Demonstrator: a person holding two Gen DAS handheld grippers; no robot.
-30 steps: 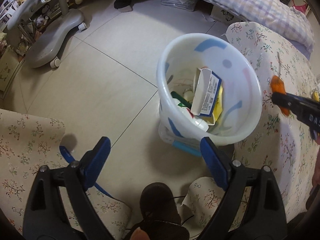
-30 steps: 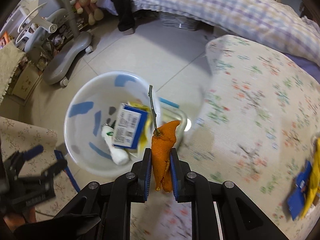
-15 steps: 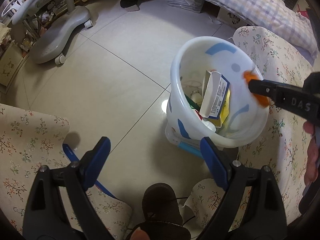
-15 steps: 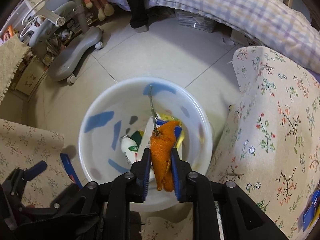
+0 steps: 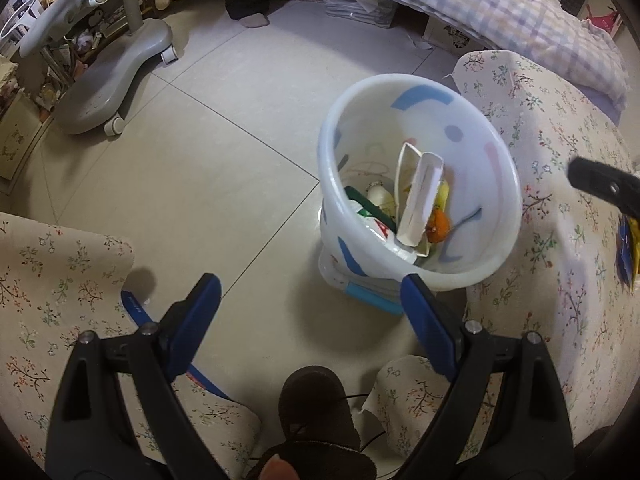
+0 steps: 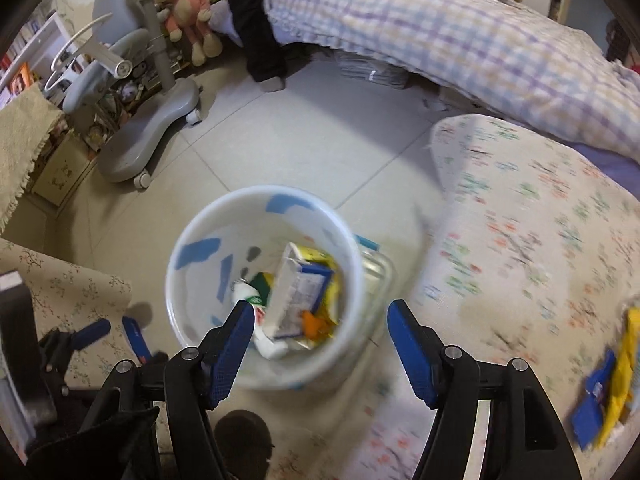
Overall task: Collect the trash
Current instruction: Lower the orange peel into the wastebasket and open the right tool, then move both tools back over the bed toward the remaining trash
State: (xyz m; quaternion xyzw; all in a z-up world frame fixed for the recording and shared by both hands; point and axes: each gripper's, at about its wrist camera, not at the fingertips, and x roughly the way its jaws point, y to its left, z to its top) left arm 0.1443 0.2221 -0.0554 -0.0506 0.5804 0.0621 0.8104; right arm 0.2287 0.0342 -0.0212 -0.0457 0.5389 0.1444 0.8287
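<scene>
Orange peel [image 5: 437,225] in bin [image 5: 496,208], beside carton [image 5: 420,200], floral cloth [image 5: 560,184] adjacent

- Soft, even indoor light; pale glare on the floor tiles [image 6: 304,152] near the bed [image 6: 460,36].
- Faint shadow under the white bin [image 5: 416,184].
- Strong fisheye bending, black corners in both views.
- Left wrist view sharp.
- Right wrist view smeared by motion blur, worst on the floral cloth [image 6: 520,240] and the bin's contents.

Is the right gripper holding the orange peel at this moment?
No, the right gripper is open and empty, and the peel lies inside the bin.
</scene>
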